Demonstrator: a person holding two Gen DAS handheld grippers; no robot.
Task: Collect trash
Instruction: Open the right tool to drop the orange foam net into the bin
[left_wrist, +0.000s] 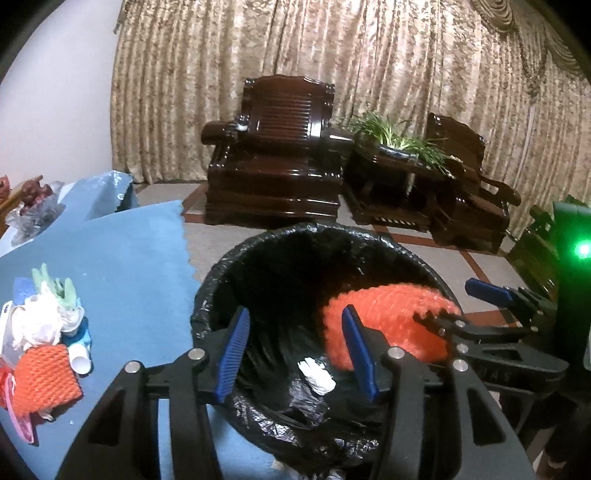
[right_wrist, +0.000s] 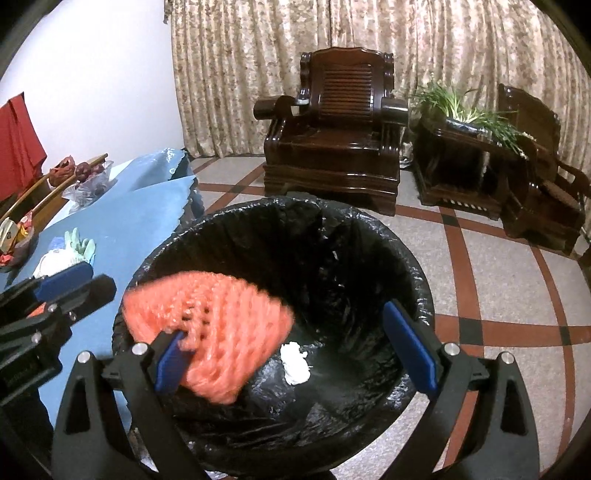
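Note:
A bin lined with a black bag (left_wrist: 207, 295) (right_wrist: 417, 266) stands beside the blue-covered table. Inside it, a blurred orange foam net (left_wrist: 388, 325) (right_wrist: 221, 321) hangs above a crumpled white tissue (left_wrist: 317, 374) (right_wrist: 294, 363) on the bottom. My right gripper (right_wrist: 291, 354) (left_wrist: 460, 306) is wide open over the bin; the net brushes its left pad (right_wrist: 171, 363) but is not clamped. My left gripper (left_wrist: 295, 354) (right_wrist: 75, 284) is open over the bin's near rim with nothing between its pads. On the table lies a trash pile (left_wrist: 44, 343) (right_wrist: 70, 251): another orange net (left_wrist: 44, 380), white tissue, a pale green piece.
The blue cloth table (left_wrist: 129, 266) (right_wrist: 129, 229) is left of the bin, with bagged fruit (right_wrist: 90, 181) at its far end. Two dark wooden armchairs (left_wrist: 273, 162) (right_wrist: 332, 147) and a potted plant (right_wrist: 465, 107) stand before the curtain. A tiled floor (right_wrist: 498, 288) lies to the right.

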